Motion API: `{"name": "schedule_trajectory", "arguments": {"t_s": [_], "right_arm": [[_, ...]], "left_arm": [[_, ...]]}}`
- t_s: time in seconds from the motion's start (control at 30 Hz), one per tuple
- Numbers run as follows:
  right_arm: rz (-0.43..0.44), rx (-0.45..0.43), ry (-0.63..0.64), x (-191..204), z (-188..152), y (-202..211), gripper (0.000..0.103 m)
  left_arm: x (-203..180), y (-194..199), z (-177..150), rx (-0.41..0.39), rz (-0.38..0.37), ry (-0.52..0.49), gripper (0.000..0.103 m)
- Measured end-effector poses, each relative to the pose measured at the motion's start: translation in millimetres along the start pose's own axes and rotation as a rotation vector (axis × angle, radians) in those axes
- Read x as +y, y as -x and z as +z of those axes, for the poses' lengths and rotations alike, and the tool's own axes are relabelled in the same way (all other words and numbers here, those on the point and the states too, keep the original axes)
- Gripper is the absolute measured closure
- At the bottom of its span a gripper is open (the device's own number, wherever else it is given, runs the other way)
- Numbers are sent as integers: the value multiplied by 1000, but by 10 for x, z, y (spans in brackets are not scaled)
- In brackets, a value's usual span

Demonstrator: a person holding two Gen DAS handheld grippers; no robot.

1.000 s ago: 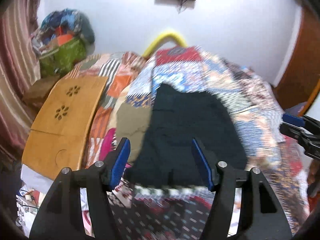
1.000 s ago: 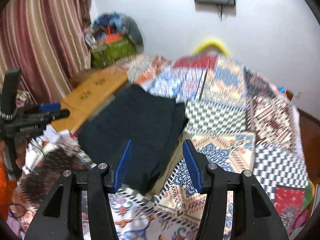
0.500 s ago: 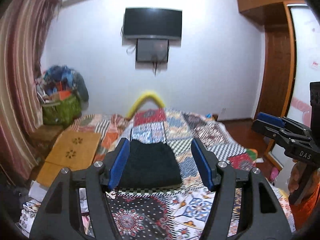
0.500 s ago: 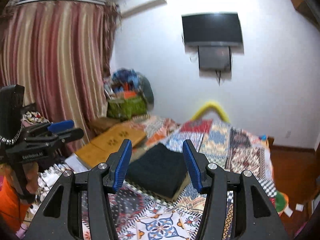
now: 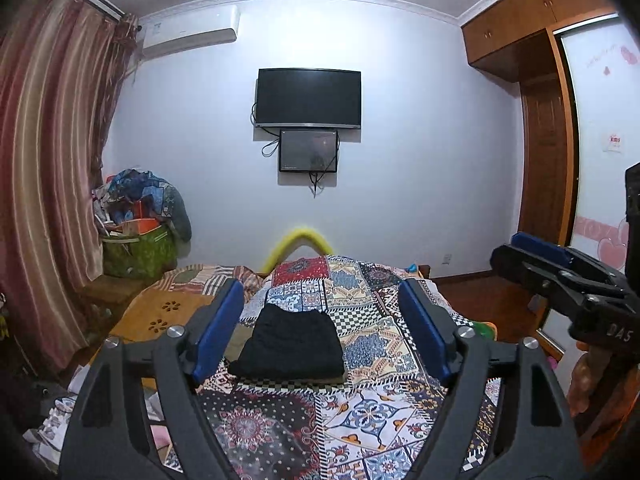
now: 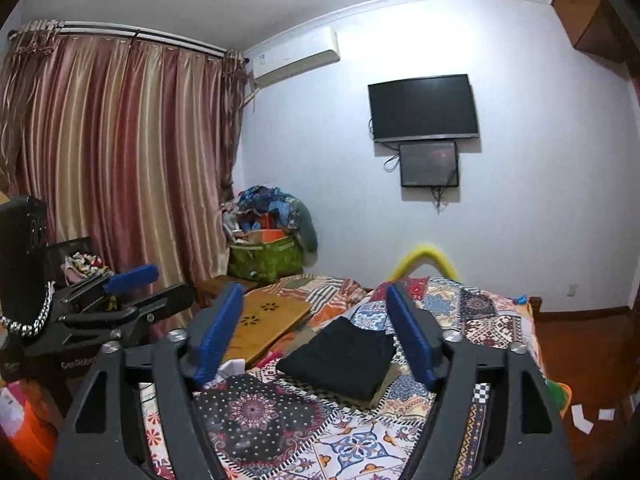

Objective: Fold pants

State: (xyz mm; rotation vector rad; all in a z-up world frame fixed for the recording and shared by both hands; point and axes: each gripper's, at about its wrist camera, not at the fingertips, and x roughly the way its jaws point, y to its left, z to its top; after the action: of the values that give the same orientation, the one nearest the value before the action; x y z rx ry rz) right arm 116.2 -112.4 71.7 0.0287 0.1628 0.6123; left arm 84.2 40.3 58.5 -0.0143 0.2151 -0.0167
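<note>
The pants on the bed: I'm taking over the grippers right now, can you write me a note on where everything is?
Left gripper: jaws opening, nothing between them.
Right gripper: jaws opening, nothing between them.
Black pants: folded into a neat rectangle, lying flat on the patchwork quilt, on top of a tan folded garment.
Done: the folding looks finished.
Left: probably nothing, unless the pile needs straightening.

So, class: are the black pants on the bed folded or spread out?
Folded. The black pants lie as a compact, layered rectangle on the patchwork quilt, with no legs extended.

Right gripper (image 5: 532, 246) — handle cropped.
</note>
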Motion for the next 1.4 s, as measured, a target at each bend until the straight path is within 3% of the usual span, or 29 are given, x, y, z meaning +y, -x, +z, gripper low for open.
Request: {"name": "schedule_trajectory", "arguments": {"t_s": [0.13,0.23,0.53,1.4], "right_arm": [[-22,-10,-20,5,-14,66,12],[-49,-18,-25,28,-18,110,0],[-90,-10,-12,103,-98,140,0],[-103,-24,-7,105,-98,322,0]], "left_arm": [[24,91,-45,-2,-14,21,4],[42,162,-68,-18,-10,29,1],[62,293,-109,-36,-11,36,0],[3,324,-97,-31,-42,32,0]]}}
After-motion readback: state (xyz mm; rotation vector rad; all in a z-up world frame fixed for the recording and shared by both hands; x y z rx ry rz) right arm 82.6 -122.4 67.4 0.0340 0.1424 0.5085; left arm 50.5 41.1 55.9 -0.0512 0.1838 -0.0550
